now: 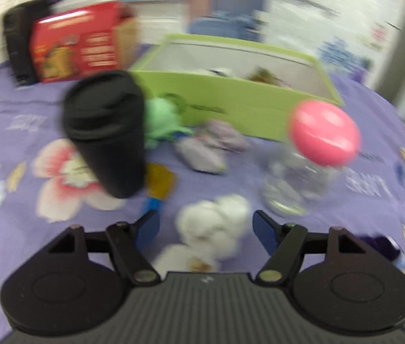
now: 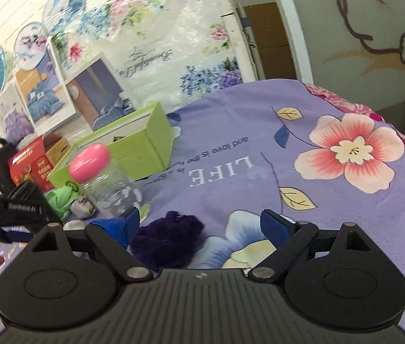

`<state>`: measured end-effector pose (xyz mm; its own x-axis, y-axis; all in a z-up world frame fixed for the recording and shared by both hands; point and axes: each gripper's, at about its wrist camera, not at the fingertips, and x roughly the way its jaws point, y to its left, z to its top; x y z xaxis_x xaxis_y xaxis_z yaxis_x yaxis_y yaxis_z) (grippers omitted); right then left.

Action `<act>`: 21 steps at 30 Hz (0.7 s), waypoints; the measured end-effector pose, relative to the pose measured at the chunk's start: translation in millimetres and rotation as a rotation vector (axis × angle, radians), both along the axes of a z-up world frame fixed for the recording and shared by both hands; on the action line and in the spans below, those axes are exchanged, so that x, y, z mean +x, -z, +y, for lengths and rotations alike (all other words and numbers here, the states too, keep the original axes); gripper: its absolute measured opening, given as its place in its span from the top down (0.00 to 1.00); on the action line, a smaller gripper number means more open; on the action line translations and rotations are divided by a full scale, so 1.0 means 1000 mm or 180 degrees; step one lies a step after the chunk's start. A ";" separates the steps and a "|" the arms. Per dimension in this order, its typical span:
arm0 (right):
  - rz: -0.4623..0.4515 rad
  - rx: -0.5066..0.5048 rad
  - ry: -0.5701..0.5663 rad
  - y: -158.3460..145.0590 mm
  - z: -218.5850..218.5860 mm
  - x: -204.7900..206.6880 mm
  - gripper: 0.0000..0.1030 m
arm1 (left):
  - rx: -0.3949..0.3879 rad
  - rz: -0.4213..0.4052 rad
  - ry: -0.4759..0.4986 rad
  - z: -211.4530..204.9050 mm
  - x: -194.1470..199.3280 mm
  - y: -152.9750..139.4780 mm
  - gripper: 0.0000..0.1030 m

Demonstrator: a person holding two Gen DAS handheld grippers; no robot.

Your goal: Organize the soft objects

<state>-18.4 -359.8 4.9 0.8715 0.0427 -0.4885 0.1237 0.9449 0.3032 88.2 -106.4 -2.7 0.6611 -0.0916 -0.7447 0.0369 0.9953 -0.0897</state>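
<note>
Jaws: both wide, empty | white plush (image 1: 212,229) between left pair | purple plush (image 2: 168,239) between right pair

The left gripper (image 1: 204,228) hung open over a white plush (image 1: 212,226) on the bedspread (image 1: 16,132), nothing gripped; a green box (image 1: 231,103) stood beyond.

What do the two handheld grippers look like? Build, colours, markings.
Both match: the left gripper and right gripper each have a ribbed dark grey body, two round black discs, black linkage arms with silver pivot pins, and blue pads on the jaws. A small emblem sits centre top. No cables or sleeves visible.
</note>
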 end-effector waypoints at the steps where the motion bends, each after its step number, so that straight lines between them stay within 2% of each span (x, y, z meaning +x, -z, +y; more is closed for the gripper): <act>1: 0.0029 0.0021 0.0002 0.002 -0.002 0.002 0.24 | 0.0069 0.0019 0.0142 -0.006 0.000 0.004 0.29; 4: 0.0122 0.0014 -0.0134 0.006 -0.001 0.009 0.24 | 0.0035 -0.0044 0.0468 -0.009 -0.003 0.011 0.29; 6: 0.0193 -0.0072 -0.0233 0.009 0.003 0.012 0.24 | -0.0098 -0.0044 0.0718 -0.004 -0.002 0.013 0.29; 9: 0.0303 -0.0094 -0.0337 0.015 0.008 0.015 0.24 | -0.0060 -0.0017 0.0858 0.002 0.000 0.018 0.29; 13: 0.0456 -0.0165 -0.0409 0.022 0.017 0.024 0.24 | 0.0114 0.0018 0.0666 0.006 0.008 0.025 0.29; 15: 0.0479 -0.0173 -0.0441 0.023 0.022 0.028 0.24 | 0.0030 0.0011 0.0538 0.014 0.010 0.025 0.29; 21: 0.0531 -0.0235 -0.0534 0.024 0.032 0.043 0.24 | -0.0116 0.0181 0.0595 0.019 0.024 0.034 0.29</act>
<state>24.2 -327.8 -18.6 0.7622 0.1389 -0.6323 0.0056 0.9752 0.2211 112.6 -87.0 -37.0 0.5870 -0.2365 -0.7743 0.2146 0.9676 -0.1329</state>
